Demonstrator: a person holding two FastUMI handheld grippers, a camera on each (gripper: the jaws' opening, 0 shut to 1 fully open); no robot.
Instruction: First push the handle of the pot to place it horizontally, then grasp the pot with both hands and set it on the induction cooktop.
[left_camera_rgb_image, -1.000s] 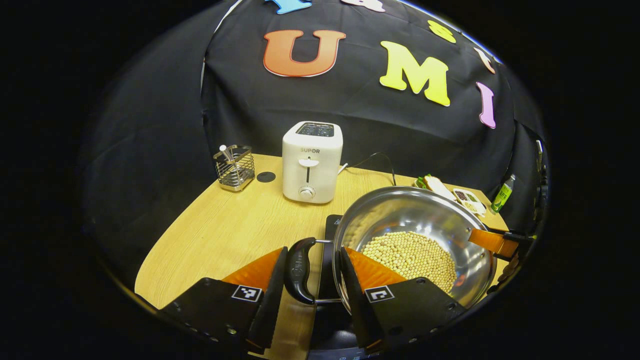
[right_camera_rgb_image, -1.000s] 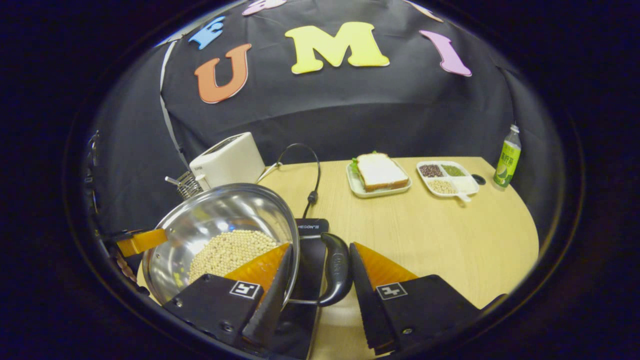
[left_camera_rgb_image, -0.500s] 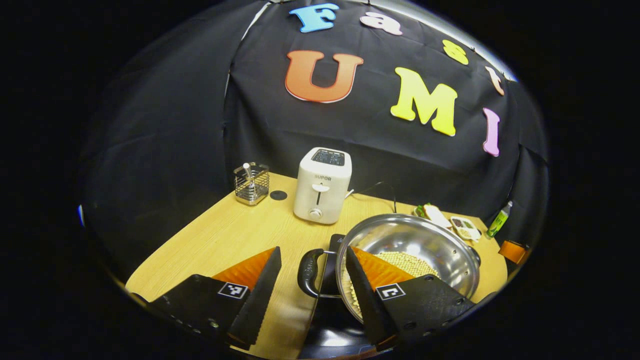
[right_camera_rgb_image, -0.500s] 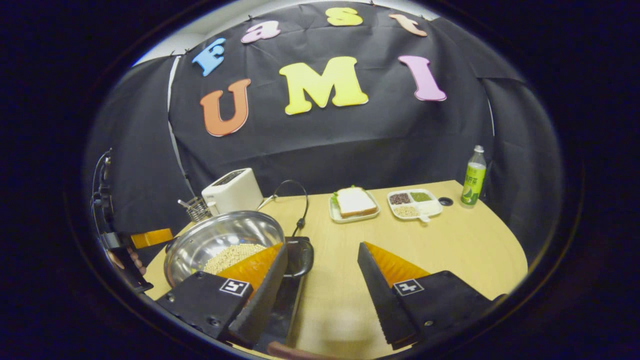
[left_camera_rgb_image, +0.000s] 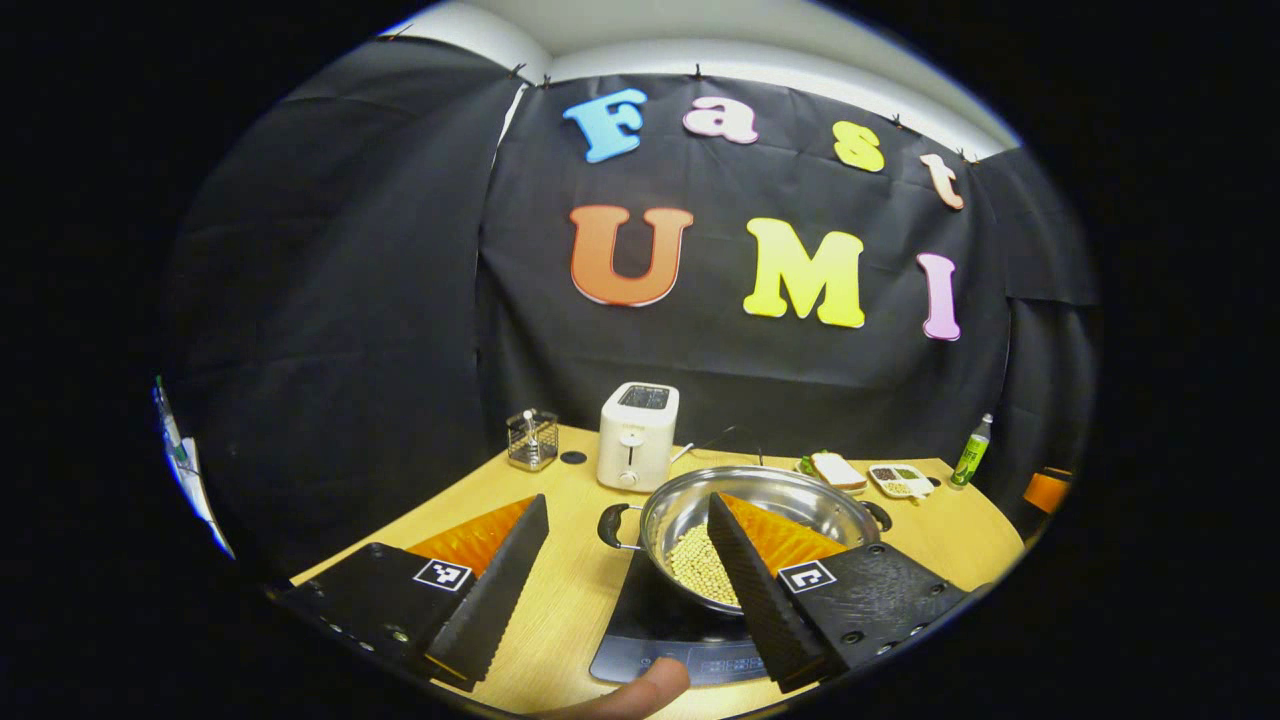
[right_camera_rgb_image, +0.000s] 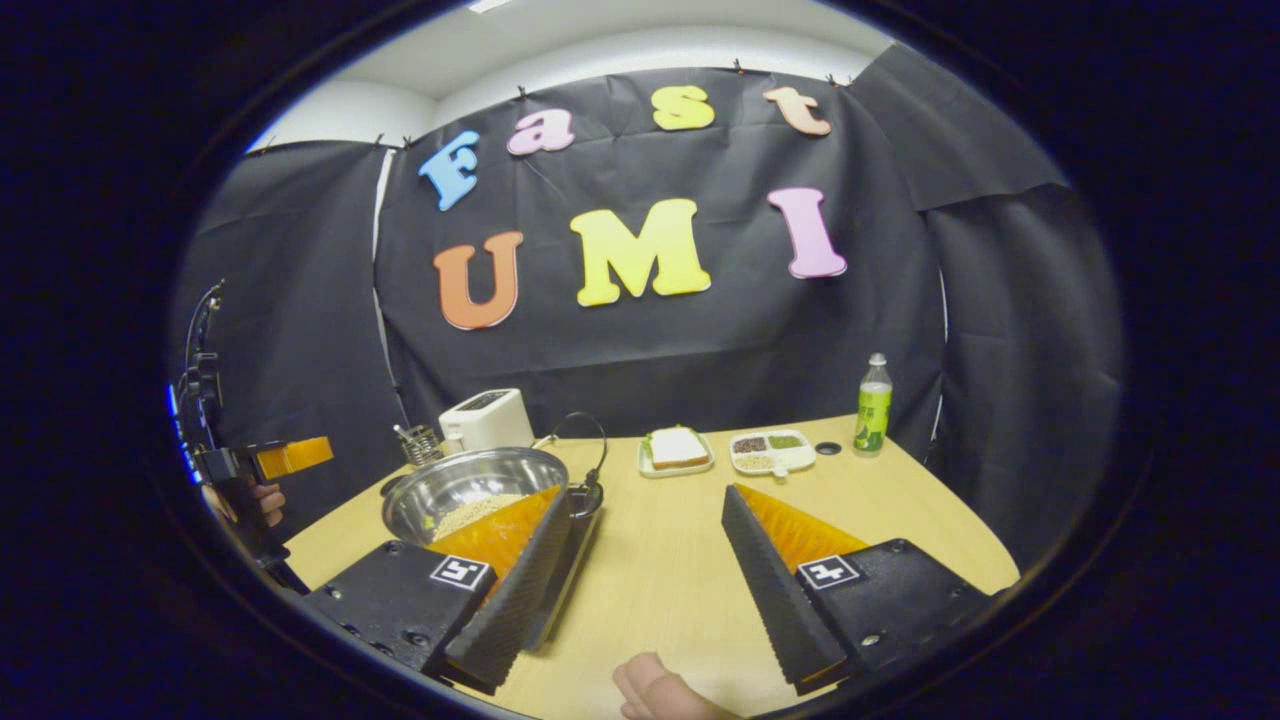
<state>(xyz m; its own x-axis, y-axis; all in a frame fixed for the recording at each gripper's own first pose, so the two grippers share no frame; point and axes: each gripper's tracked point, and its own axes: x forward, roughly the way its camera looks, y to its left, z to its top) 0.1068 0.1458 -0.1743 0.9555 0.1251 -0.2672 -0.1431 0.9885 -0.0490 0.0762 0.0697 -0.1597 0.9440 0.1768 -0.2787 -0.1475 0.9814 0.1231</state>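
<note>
Left gripper view: pot (left_camera_rgb_image: 790, 500) on cooktop (left_camera_rgb_image: 650, 640); both jaws wide, clear.

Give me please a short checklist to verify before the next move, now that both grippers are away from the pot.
1. Steel pot sits on the induction cooktop: ok.
2. Pot handles lie horizontally: ok.
3. Left gripper open, holding nothing: ok.
4. Right gripper open, holding nothing: ok.
5. Pot centred on the heating zone: cannot tell.
6. Beans all in the pot, none on the table: ok, as far as visible.
</note>
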